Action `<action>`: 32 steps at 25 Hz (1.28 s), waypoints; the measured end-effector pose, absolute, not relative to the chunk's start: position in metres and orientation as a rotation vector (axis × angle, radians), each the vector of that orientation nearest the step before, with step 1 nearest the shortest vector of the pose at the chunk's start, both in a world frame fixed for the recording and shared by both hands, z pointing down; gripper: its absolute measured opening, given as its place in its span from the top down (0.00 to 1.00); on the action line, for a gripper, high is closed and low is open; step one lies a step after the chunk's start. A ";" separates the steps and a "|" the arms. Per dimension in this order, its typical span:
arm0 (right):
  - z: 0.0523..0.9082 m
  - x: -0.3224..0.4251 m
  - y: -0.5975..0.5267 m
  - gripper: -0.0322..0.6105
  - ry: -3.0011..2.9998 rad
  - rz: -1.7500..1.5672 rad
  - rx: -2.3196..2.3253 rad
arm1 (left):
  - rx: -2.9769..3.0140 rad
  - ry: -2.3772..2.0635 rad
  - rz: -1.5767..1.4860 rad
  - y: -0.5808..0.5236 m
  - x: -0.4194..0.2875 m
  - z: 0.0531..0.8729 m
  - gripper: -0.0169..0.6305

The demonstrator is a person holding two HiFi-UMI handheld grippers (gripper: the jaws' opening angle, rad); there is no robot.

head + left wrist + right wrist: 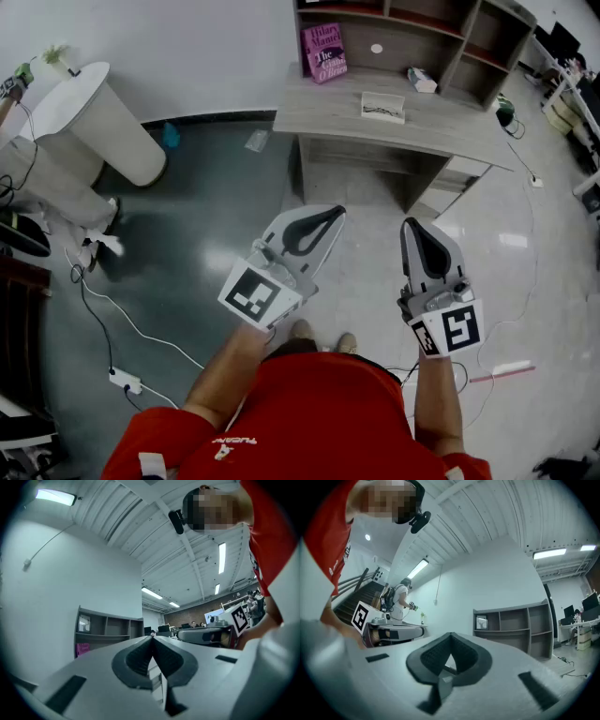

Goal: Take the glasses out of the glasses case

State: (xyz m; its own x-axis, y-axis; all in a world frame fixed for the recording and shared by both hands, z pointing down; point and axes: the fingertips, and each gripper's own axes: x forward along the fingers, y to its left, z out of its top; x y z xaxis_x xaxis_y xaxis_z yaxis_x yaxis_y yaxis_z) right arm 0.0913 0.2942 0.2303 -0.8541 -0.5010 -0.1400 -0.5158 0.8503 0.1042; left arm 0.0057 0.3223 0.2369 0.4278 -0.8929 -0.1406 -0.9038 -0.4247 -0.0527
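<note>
On the grey desk (328, 108) ahead lies a flat pale case (382, 107) with a dark shape on its top; whether it is open I cannot tell. Both grippers hang over the floor, well short of the desk and pointing toward it. My left gripper (323, 220) has its jaws shut together with nothing between them, as the left gripper view (152, 639) shows. My right gripper (414, 230) is likewise shut and empty (451, 635). The case is not visible in either gripper view.
A shelf unit (431, 28) stands on the desk's back, with a pink book (323, 52) and a small box (422, 80) nearby. A white round pedestal table (94, 112) is at the left. Cables and a power strip (124, 381) lie on the floor. Another person (399, 603) stands far off.
</note>
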 end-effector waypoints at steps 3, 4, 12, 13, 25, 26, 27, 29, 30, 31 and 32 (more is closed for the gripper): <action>0.233 0.089 0.294 0.95 2.923 0.215 -0.807 | -2.553 1.614 0.145 0.321 0.003 0.238 0.96; 0.233 0.088 0.294 0.95 2.924 0.217 -0.809 | -2.554 1.615 0.147 0.321 0.002 0.239 0.96; 0.235 0.076 0.291 0.95 2.915 0.201 -0.825 | -2.526 1.616 0.189 0.319 -0.018 0.237 0.96; 0.236 0.073 0.291 0.95 2.917 0.201 -0.829 | -2.530 1.616 0.188 0.319 -0.022 0.239 0.96; 0.254 0.032 0.284 0.95 2.925 0.200 -0.946 | -2.571 1.590 0.167 0.317 -0.089 0.255 0.96; 0.254 0.029 0.281 0.95 2.925 0.202 -0.955 | -2.574 1.586 0.173 0.313 -0.092 0.255 0.96; 0.253 0.028 0.278 0.94 2.924 0.203 -0.964 | -2.585 1.584 0.174 0.310 -0.095 0.257 0.96; 0.254 0.025 0.270 0.94 2.920 0.202 -0.985 | -2.609 1.580 0.167 0.303 -0.100 0.263 0.96; 0.254 0.025 0.265 0.94 2.918 0.204 -0.993 | -2.610 1.576 0.167 0.297 -0.102 0.264 0.96; 0.255 0.024 0.260 0.94 2.917 0.206 -1.001 | -2.602 1.571 0.170 0.290 -0.104 0.263 0.96; 0.257 0.024 0.254 0.94 2.916 0.208 -1.007 | -2.593 1.566 0.173 0.283 -0.106 0.263 0.96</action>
